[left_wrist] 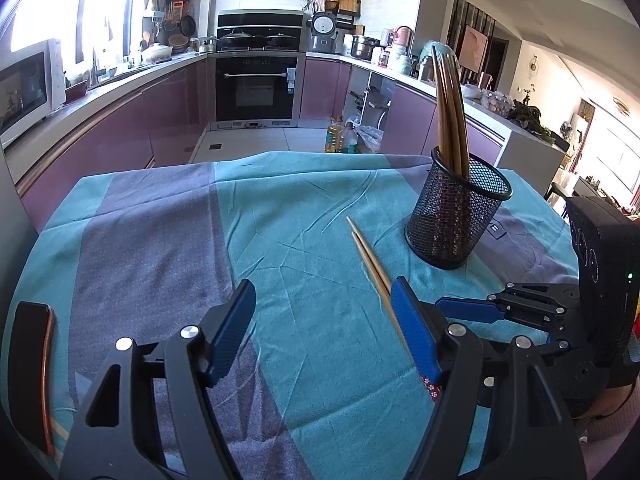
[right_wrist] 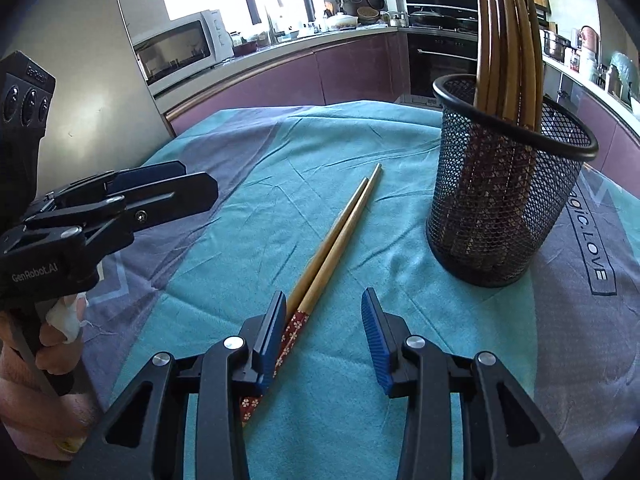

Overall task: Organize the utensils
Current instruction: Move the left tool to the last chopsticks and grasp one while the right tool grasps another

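Two wooden chopsticks (right_wrist: 344,236) with red flowered ends lie side by side on the teal and grey cloth (right_wrist: 248,152). My right gripper (right_wrist: 324,300) is open low over those ends. Its left pad (right_wrist: 274,328) is against the sticks; the right pad stands apart. A black mesh cup (right_wrist: 500,200) with several upright chopsticks (right_wrist: 508,48) stands to the right. In the left wrist view the same pair of chopsticks (left_wrist: 370,256) runs behind my left gripper's right finger. The left gripper (left_wrist: 323,292) is open and holds nothing. The mesh cup (left_wrist: 456,216) stands beyond.
A dark phone (left_wrist: 32,372) lies at the cloth's left edge. The right gripper (left_wrist: 460,308) shows at the right of the left wrist view, and the left gripper (right_wrist: 192,180) at the left of the right wrist view. Kitchen counters and oil bottles (left_wrist: 340,136) lie behind the table.
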Demonstrator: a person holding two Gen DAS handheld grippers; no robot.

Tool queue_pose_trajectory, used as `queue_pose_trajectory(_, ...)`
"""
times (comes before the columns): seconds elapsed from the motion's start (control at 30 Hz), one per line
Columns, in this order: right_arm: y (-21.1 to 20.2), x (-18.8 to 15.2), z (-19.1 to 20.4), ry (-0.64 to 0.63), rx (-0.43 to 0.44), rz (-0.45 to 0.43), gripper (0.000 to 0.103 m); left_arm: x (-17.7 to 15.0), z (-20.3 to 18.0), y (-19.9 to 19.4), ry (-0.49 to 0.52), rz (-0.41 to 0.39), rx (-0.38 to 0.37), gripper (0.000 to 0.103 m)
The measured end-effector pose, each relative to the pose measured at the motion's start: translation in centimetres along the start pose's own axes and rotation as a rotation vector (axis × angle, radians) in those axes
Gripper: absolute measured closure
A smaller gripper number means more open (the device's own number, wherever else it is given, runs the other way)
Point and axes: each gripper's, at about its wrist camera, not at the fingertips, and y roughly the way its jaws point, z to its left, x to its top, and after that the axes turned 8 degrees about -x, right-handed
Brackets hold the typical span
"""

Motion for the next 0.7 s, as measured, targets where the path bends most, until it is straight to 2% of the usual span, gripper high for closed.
queue_pose_trajectory(0.33, -0.5, -0.4, -1.5, 0.056, 0.013, 0.021, 0.074, -0.6, -1.0, 1.4, 0.032, 0.044, -0.030, 0.034)
queue_pose_trajectory(0.7, -0.5, -0.4, -3.0, 0.090, 0.044, 0.036, 0.074, -2.1, -3.5, 5.3, 0.101, 0.187, -0.080, 0.044)
